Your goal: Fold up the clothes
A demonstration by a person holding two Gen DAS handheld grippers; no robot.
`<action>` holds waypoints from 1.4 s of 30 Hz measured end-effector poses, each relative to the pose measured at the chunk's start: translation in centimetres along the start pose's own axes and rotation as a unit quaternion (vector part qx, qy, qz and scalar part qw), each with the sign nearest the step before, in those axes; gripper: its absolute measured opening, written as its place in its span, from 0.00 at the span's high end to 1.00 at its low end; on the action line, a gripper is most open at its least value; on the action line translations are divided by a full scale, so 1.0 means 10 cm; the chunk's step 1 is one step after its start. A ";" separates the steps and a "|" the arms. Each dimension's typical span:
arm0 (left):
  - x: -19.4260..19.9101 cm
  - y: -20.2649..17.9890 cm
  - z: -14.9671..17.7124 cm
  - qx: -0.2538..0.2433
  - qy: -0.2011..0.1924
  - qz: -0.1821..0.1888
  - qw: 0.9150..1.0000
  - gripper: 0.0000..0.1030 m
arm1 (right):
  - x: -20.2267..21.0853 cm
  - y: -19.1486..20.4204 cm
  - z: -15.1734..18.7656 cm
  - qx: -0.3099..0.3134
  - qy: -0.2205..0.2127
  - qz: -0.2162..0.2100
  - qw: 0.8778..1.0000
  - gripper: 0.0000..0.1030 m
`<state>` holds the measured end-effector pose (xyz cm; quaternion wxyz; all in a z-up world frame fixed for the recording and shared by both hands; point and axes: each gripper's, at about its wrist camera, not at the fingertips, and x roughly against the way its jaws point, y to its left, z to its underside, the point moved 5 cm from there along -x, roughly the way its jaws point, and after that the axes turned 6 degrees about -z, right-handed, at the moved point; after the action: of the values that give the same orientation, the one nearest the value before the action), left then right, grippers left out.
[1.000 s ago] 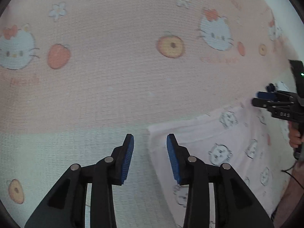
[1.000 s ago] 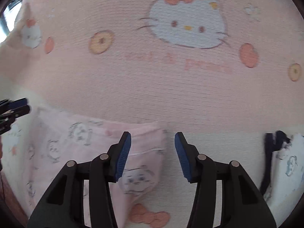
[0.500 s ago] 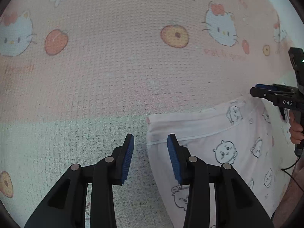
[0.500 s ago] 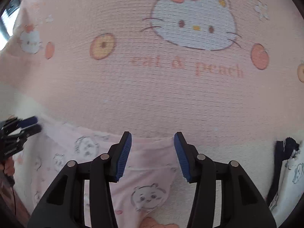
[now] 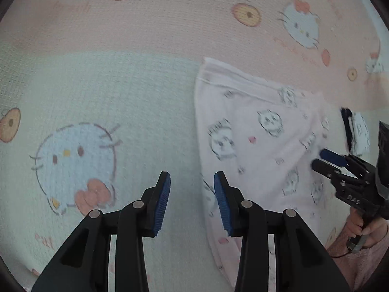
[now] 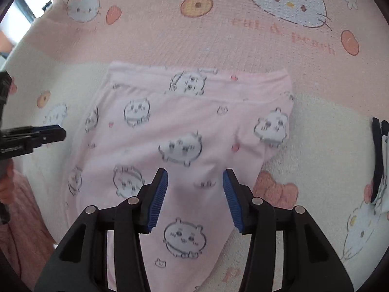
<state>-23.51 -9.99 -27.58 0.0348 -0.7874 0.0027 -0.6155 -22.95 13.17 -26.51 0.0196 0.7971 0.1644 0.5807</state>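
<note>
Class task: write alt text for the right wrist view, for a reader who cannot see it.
A pale pink garment printed with cartoon animal faces lies flat on a pink and cream cat-print blanket. The right gripper hangs over it, jaws open and empty. The left gripper reaches in from the left edge, and a dark-edged cloth shows at the right.

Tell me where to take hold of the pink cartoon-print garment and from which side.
Grip the pink garment at its two far corners along the hemmed band, coming down from above, one pair of tongs each. It lies flat on the blanket, and that straight edge looks easiest to pinch. Both the left tongs and right tongs are open and empty.
</note>
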 end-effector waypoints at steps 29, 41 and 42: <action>0.06 -0.59 0.02 -0.025 -0.067 0.011 0.997 0.49 | 0.15 -0.26 0.43 -0.159 -0.036 0.031 0.986 0.47; -0.09 -1.85 -0.68 -0.118 -0.071 0.126 0.982 0.49 | -0.78 -0.54 -0.41 -0.079 -0.026 0.078 0.993 0.50; -0.12 -1.94 -0.74 -0.126 -0.068 0.125 0.982 0.49 | -0.82 -0.54 -0.42 -0.088 -0.033 0.061 0.994 0.51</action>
<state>-31.76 9.07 -25.86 0.0115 -0.8189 0.1762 -0.5461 -30.34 15.23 -33.94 0.0597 0.8194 0.0624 0.5667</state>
